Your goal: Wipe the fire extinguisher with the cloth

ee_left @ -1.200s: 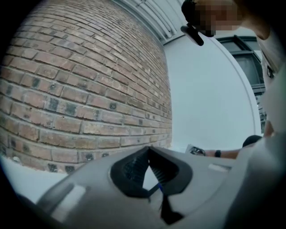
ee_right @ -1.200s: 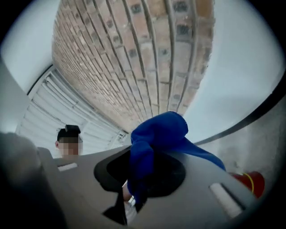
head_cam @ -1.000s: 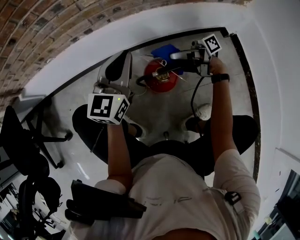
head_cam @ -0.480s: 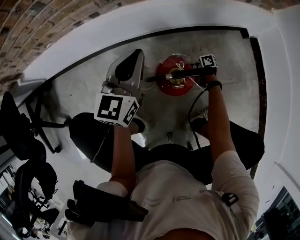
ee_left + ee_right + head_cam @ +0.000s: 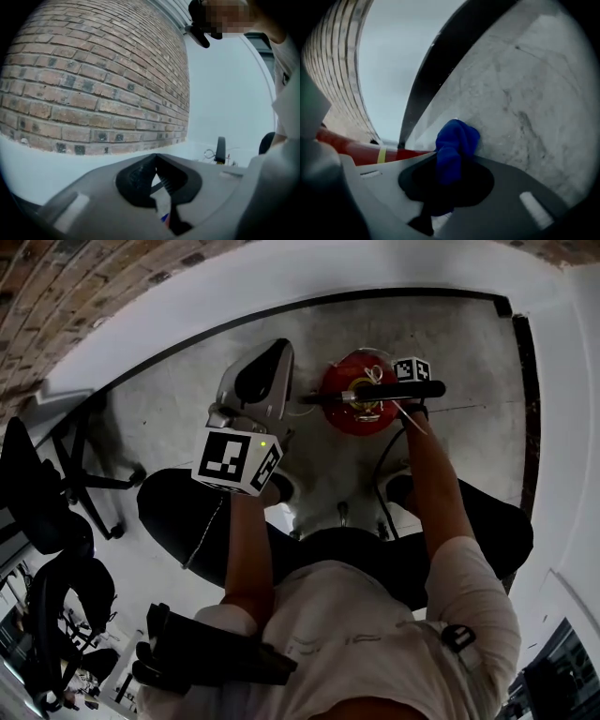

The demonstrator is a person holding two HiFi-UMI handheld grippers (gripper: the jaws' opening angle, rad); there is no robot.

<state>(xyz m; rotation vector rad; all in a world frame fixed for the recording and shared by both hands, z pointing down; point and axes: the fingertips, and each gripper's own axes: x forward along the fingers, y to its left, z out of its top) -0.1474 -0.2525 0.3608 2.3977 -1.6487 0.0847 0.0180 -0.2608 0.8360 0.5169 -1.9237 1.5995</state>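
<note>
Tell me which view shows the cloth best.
The right gripper view: the blue cloth sits bunched in the right gripper, close up. The head view shows none of it. The left gripper view faces a brick wall.

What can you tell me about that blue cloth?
The blue cloth is soft fabric, bunched into a crumpled wad. The right gripper is shut on its lower part, and the free end sticks out beyond the jaws, over grey floor. The red fire extinguisher shows just beside it; contact cannot be told.
</note>
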